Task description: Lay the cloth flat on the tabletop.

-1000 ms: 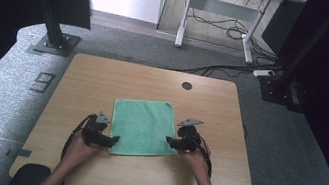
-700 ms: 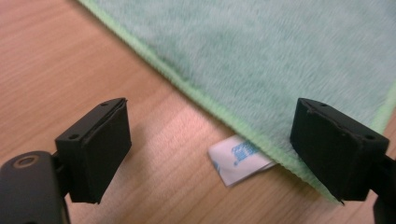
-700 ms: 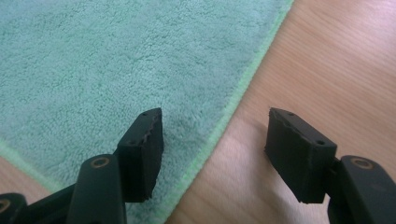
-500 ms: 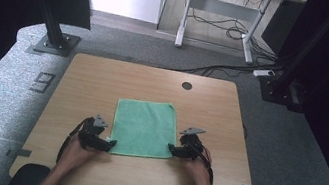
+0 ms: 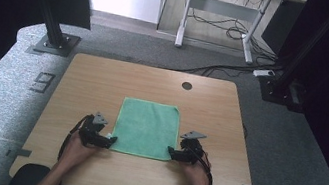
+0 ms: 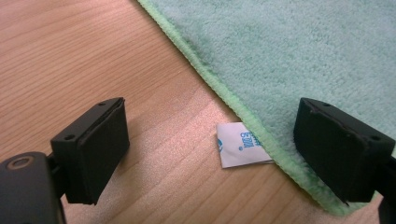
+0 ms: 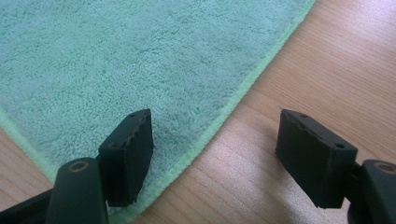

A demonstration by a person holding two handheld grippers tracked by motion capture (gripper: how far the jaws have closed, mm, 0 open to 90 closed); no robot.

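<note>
Close in, I'm seeing the left gripper (image 6: pixel 212 154) holding its jaws spread over the towel's (image 6: pixel 299 60) hemmed near corner, gripping nothing; its view is catching a small white label (image 6: pixel 240 150) with blue print poking from under the hem. Opposite, the right gripper (image 7: pixel 212 156) has just been opening, straddling the other near corner, pads clear. Farther out, the fluffy green square is lying flat on the wood-grain table (image 5: pixel 104 77).
</note>
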